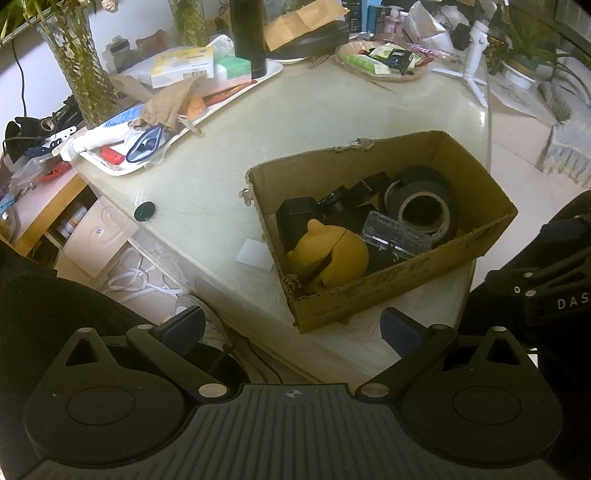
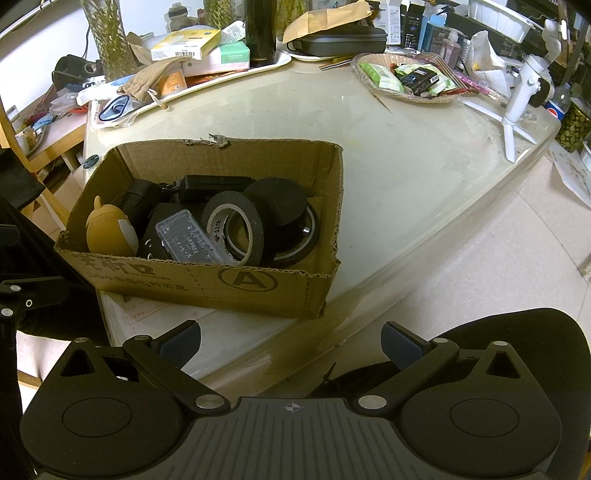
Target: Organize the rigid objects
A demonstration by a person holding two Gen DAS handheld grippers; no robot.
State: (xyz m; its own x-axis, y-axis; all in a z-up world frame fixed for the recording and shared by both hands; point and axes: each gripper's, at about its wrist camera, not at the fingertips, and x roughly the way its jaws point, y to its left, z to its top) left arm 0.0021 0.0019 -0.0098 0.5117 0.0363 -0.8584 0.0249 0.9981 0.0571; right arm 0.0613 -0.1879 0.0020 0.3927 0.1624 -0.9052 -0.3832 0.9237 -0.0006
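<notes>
An open cardboard box (image 1: 406,280) (image 2: 207,284) stands at the near edge of the pale table (image 1: 229,155) (image 2: 406,177). It holds a yellow toy (image 1: 325,254) (image 2: 107,229), black tape rolls (image 1: 421,210) (image 2: 240,225), a clear plastic case (image 1: 399,232) (image 2: 188,236) and several black blocks. A small dark round cap (image 1: 145,211) lies on the table left of the box. My left gripper (image 1: 291,328) is open and empty, held back from the box. My right gripper (image 2: 291,339) is open and empty, in front of the box's right corner.
A cluttered white tray (image 1: 177,122) (image 2: 207,79), a black bottle (image 1: 249,37) (image 2: 262,29), a basket of packets (image 1: 384,61) (image 2: 406,79) and a white tripod stand (image 1: 472,62) (image 2: 517,99) line the table's far side. A white card (image 1: 253,254) lies left of the box. Tiled floor lies to the right.
</notes>
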